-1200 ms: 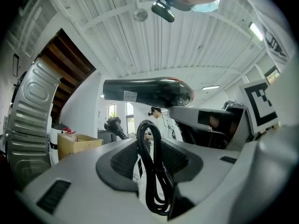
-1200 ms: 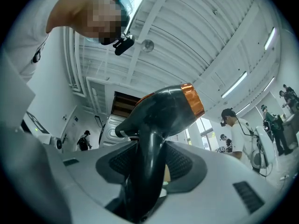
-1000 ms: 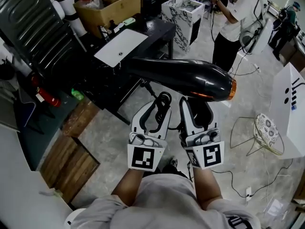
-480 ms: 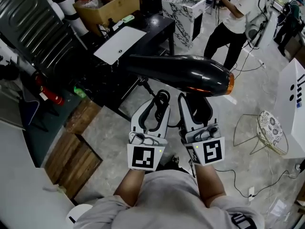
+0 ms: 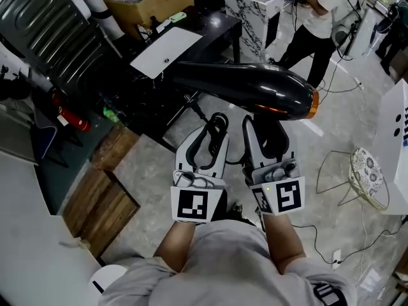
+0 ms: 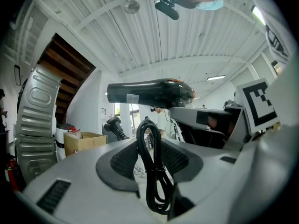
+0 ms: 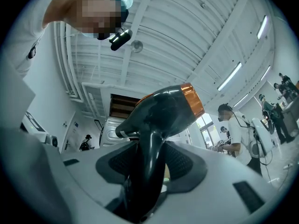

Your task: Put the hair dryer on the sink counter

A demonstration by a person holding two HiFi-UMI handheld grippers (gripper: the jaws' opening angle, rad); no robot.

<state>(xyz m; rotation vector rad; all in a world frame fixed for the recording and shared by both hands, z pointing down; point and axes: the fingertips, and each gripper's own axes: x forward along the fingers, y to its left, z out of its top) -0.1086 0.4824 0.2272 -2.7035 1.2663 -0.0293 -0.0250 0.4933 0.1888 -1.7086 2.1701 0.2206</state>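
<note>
While the right hand-held gripper (image 5: 265,131) clamps the hair dryer (image 5: 242,87) by its handle (image 7: 145,169), the left hand-held gripper (image 5: 213,127) pinches the looped cord (image 6: 154,171).

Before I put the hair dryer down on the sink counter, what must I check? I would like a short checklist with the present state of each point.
1. Handle of the hair dryer clamped in the right gripper: ok.
2. Bundled cord clamped in the left gripper: ok.
3. Bare place on the sink counter beside the white sink: ok.
4. Hair dryer over the counter: cannot tell; it hangs in the air near the front edge.
5. Person standing clear of the path: ok.
</note>
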